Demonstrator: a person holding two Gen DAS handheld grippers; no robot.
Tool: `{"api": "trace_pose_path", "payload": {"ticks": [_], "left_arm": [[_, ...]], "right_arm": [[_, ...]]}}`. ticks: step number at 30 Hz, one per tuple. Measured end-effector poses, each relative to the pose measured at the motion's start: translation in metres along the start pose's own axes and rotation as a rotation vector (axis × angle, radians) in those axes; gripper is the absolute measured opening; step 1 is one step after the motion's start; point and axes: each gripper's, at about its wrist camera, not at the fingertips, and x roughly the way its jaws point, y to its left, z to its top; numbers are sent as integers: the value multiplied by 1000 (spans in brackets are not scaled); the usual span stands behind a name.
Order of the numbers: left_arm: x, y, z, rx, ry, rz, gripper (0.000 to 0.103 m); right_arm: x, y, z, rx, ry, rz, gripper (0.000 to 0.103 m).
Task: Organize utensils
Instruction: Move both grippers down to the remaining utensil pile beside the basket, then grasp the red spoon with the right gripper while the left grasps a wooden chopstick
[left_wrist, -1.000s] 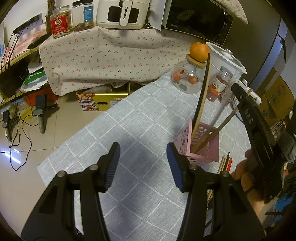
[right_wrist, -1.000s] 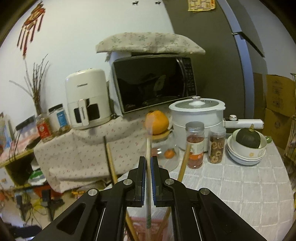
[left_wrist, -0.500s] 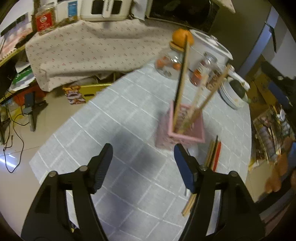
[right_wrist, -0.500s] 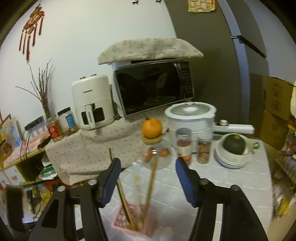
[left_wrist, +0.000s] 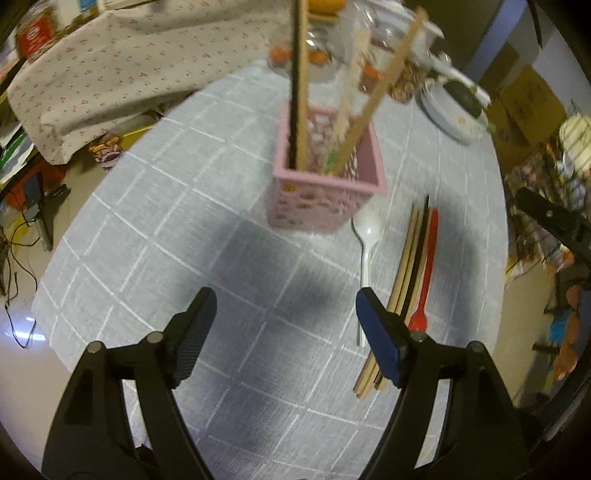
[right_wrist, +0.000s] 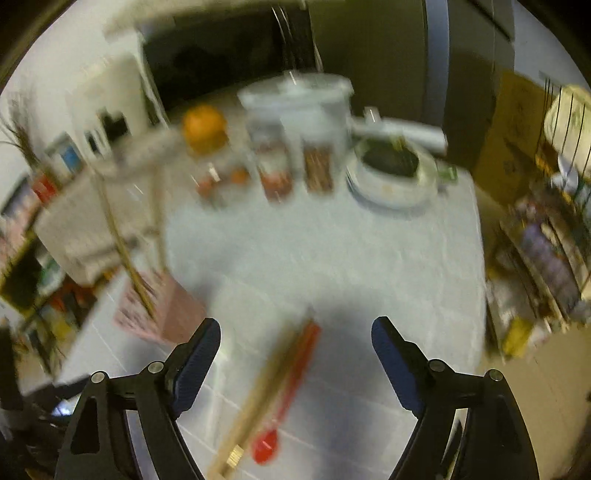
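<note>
A pink perforated holder (left_wrist: 325, 188) stands on the grey checked tablecloth and holds several long sticks: a dark one, a pale one and a wooden one. To its right lie a white plastic spoon (left_wrist: 365, 236), a bundle of wooden and dark chopsticks (left_wrist: 406, 273) and a red spoon (left_wrist: 426, 273). My left gripper (left_wrist: 284, 332) is open and empty, above the cloth in front of the holder. My right gripper (right_wrist: 295, 365) is open and empty over the chopsticks (right_wrist: 266, 387) and red spoon (right_wrist: 291, 387); this view is blurred. The holder shows at its left (right_wrist: 162, 306).
At the table's far end stand a glass jar with an orange (right_wrist: 205, 129) on top, two spice jars (right_wrist: 273, 170), a white pot (right_wrist: 299, 107) and stacked bowls holding a dark squash (right_wrist: 391, 166). The table edge (left_wrist: 62, 258) drops to the floor on the left.
My right gripper let go of the pale stick into the holder, opened wide and swung down over the loose utensils. My left gripper moved right and nearer the holder.
</note>
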Motion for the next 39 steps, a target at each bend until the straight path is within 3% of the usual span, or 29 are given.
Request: {"api": "trace_pose_path", "payload": {"ticks": [8,13,16,18,20,33,39], "left_arm": [[17,-13,2,21,51,6,78],[17,-19,5,7,56,-34,78],[17,-18,5,-14,58,-72,78],[16,-18,5,-22,57,-85,78],[15,-19,5,-18,54,-96,78],[16,-27,1,50,66,-93,59],[18,-30,0,56,65,-91,57]], "right_arm": [[69,-23,-18,6,264,-27,85],[94,-25,-22,35,319,17,81],[108,-25,-22,54,350,36,61],[117,-26,-22,77,359,36,40],[125,-29,-22,106,369,41,32],[129,-16,-18,84,362,29,28],[127,-17,-16,90,373,54,28]]}}
